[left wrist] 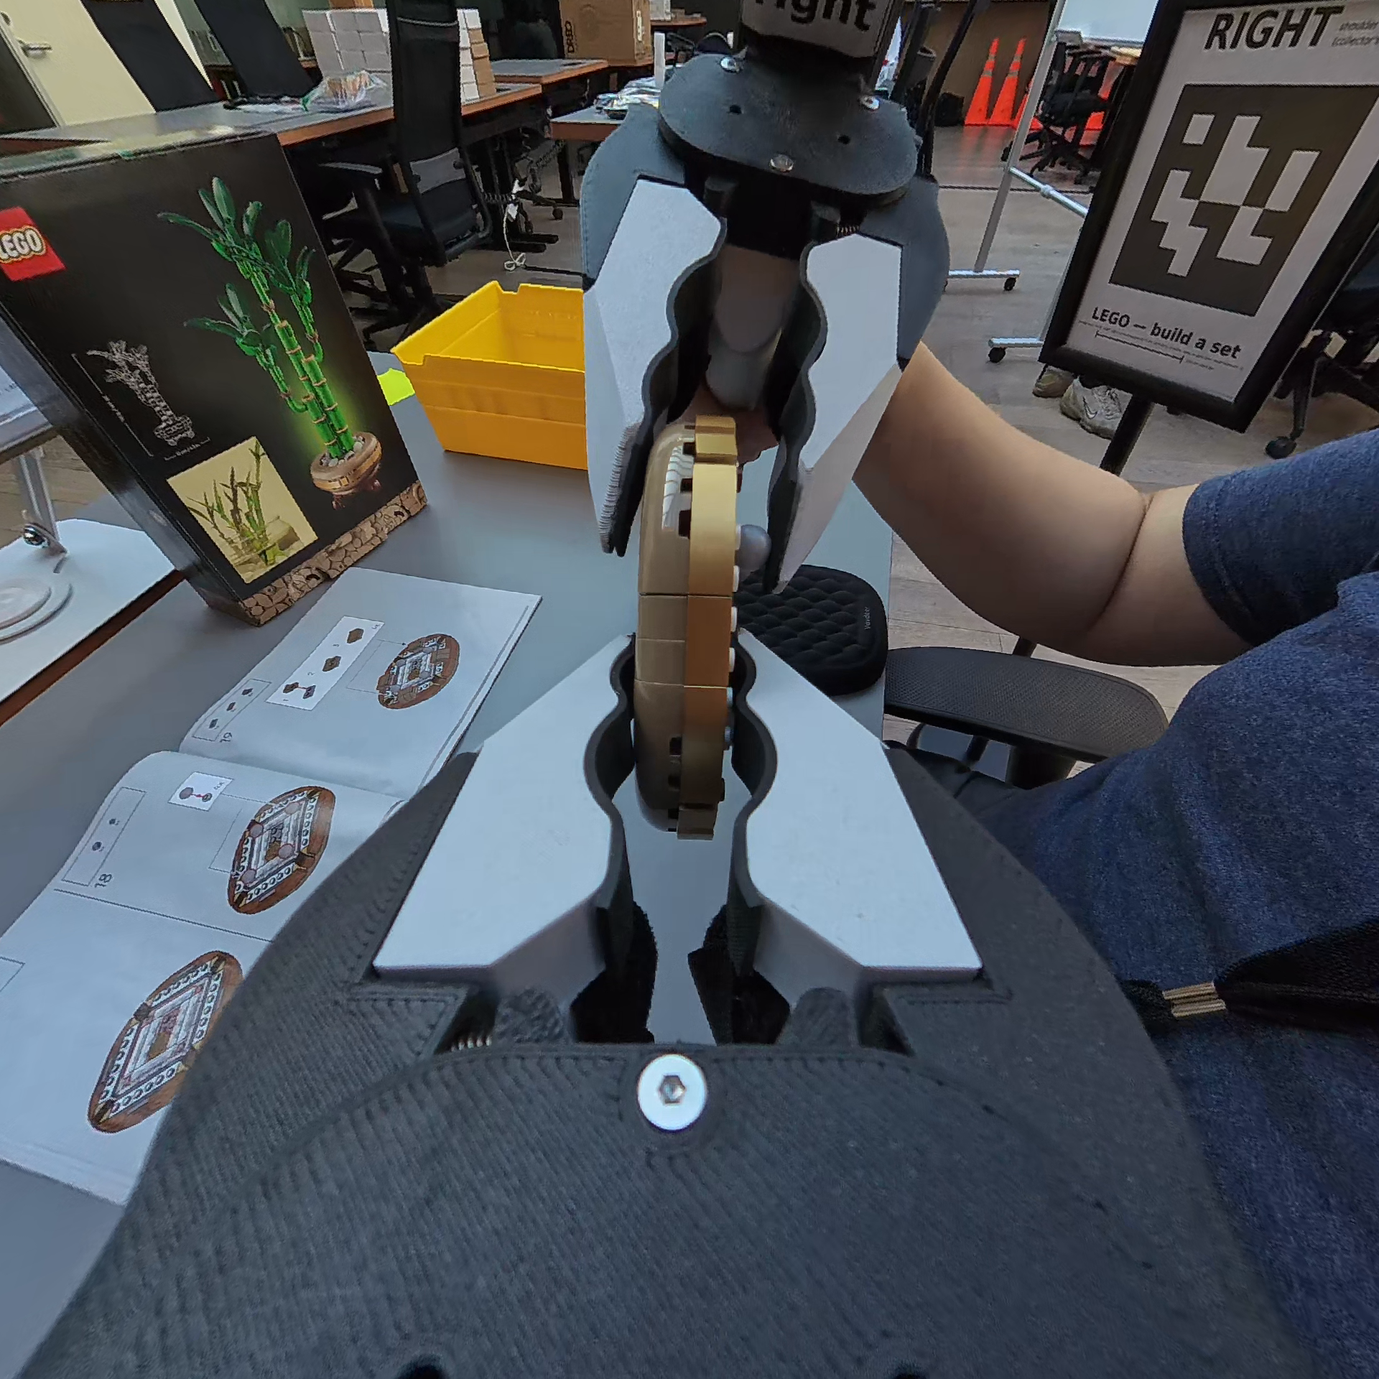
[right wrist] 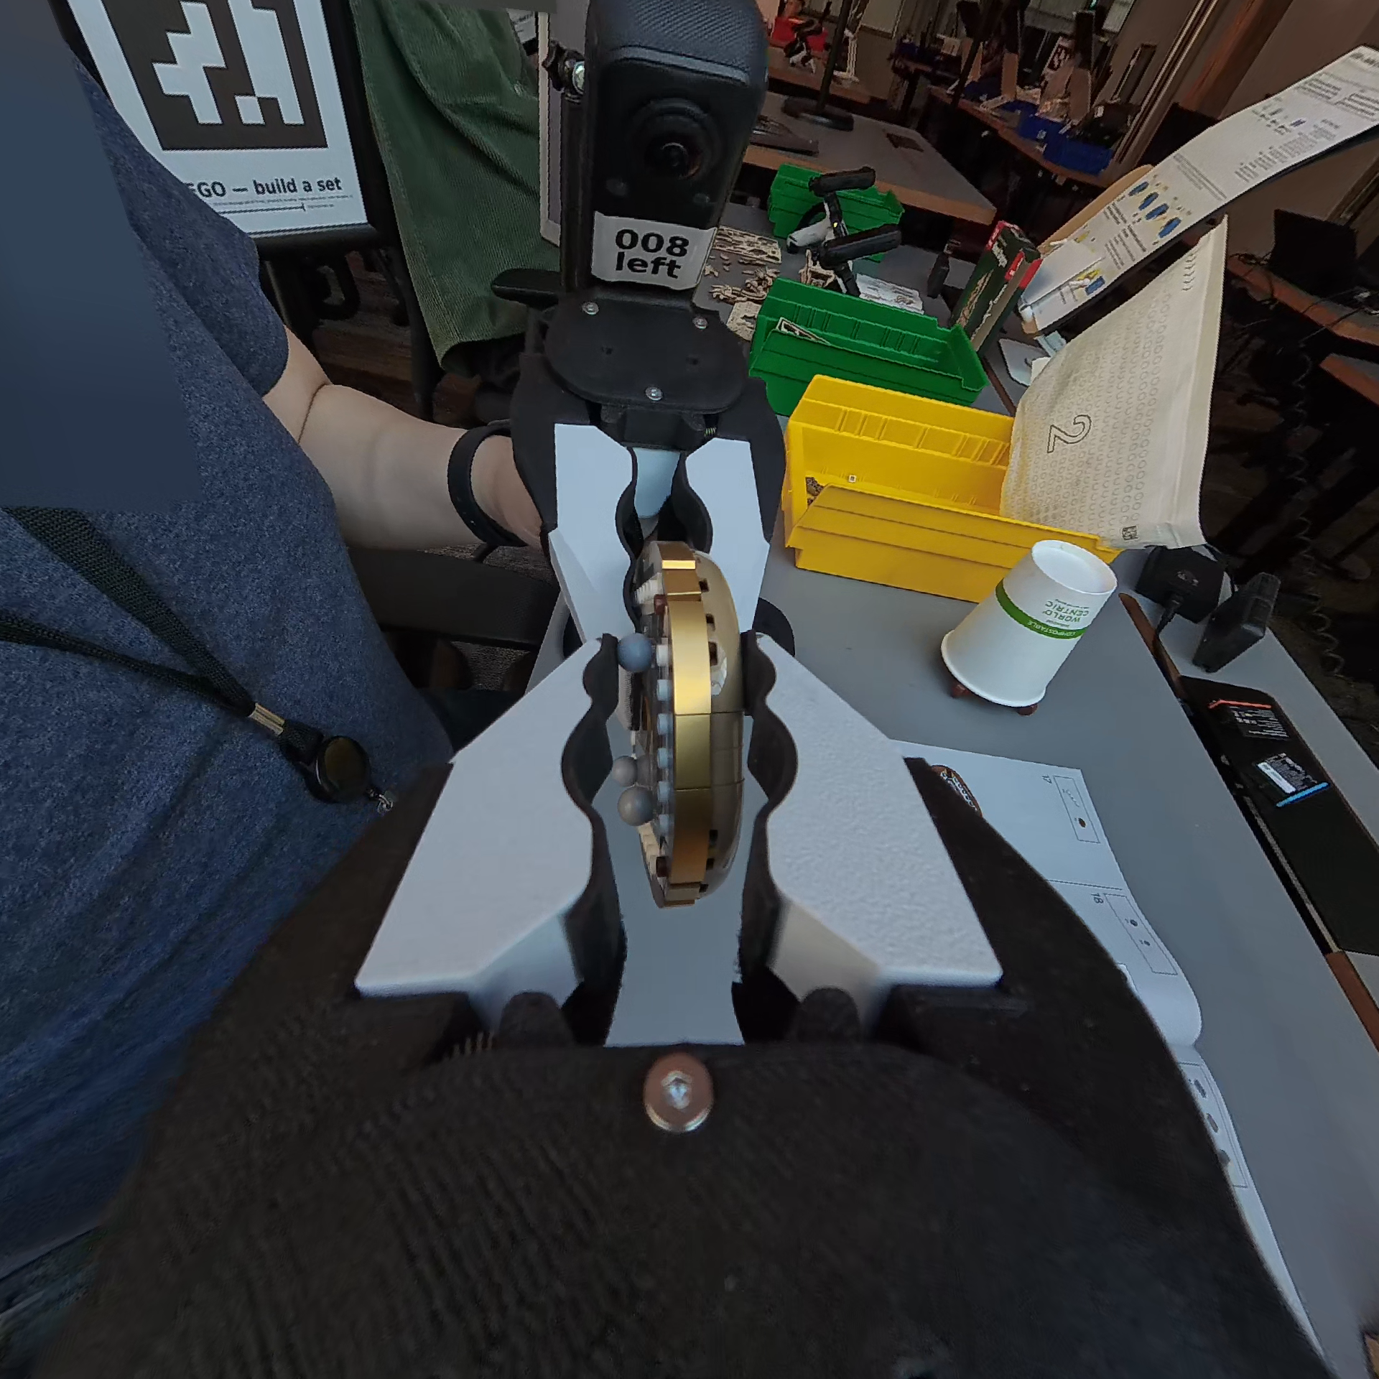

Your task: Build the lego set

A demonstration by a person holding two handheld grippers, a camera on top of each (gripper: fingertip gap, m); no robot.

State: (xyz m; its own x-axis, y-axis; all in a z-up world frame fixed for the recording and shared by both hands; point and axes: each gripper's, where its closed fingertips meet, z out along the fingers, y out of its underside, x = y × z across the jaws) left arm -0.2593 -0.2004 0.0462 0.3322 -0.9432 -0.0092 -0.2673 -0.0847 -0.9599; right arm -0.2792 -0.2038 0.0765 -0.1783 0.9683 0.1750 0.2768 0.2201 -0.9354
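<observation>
— Gold and tan: is that the round lego base [left wrist: 686, 634]?

— Yes. I hold it on edge above the grey counter [left wrist: 515, 522], between my two grippers. My left gripper [left wrist: 683, 675] is closed on its near rim; my right gripper [left wrist: 698, 515], facing it, is clamped on the far rim.

— What lies nearby?

— An open instruction booklet [left wrist: 298, 746] lies on the counter to my left, with the set's box [left wrist: 201, 358] and a yellow bin [left wrist: 507, 373] behind it. An upturned paper cup [right wrist: 1026, 623] stands on my right.
</observation>
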